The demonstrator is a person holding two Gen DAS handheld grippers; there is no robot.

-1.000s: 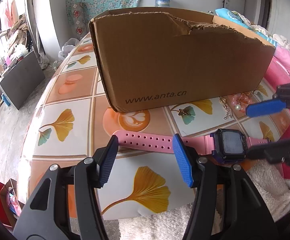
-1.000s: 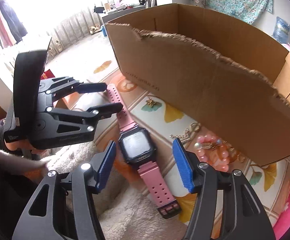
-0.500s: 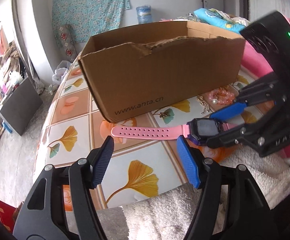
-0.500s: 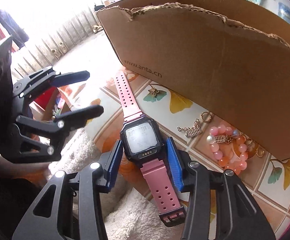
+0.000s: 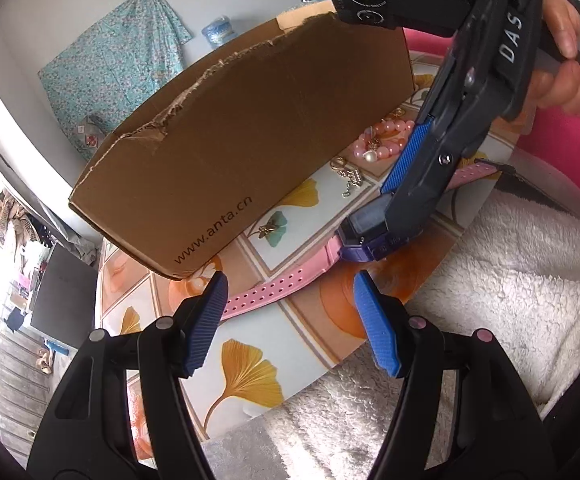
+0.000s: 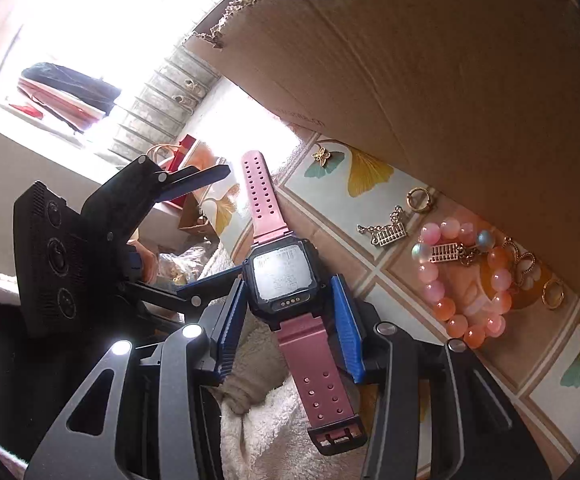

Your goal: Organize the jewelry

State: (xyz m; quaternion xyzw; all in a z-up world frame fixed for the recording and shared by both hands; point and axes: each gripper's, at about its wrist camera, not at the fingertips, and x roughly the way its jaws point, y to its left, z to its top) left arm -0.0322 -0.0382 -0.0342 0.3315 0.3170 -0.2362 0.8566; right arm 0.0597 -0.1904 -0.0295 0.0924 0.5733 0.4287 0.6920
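Covering table (image 5: 249, 384), ginkgo-leaf tiled cloth, floral curtain (image 5: 109, 68) on white wall

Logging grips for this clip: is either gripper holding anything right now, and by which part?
The right gripper holds the pink watch by the sides of its dark case, straps free. The left gripper is open and holds nothing.

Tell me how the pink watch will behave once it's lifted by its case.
The pink watch likely lifts rigidly at its hard case, which the right gripper pinches from both sides. Its perforated strap ends look rubbery, so they will probably droop and swing. It seems light, though the smooth case sides might slip if the grip loosens.
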